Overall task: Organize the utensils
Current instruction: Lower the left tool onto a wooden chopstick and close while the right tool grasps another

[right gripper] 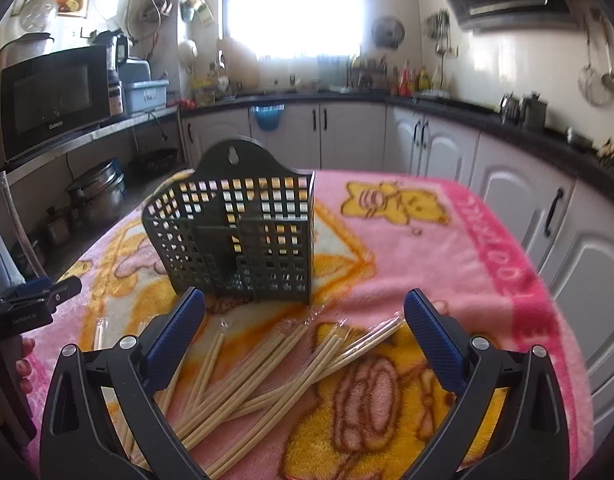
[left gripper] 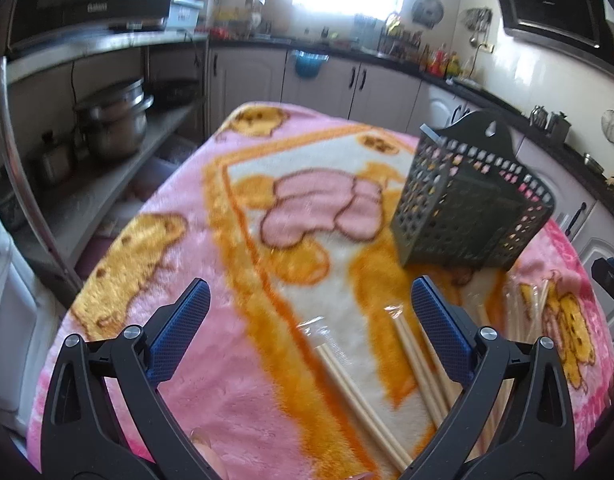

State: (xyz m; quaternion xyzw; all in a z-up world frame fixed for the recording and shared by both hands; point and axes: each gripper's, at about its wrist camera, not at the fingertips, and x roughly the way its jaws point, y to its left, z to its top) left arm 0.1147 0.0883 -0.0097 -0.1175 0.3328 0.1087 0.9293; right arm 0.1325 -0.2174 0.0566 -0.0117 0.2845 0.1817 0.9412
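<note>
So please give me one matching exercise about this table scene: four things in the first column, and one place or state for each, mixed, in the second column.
Things:
1. utensil basket
2. chopsticks
3. left gripper
4. microwave

Places or states:
a. on the shelf, far left
b. lying in clear wrappers on the blanket
c. open, holding nothing
d. upright behind the chopsticks, dark, perforated

Pairs: 1-d, 2-b, 3-c, 4-a
</note>
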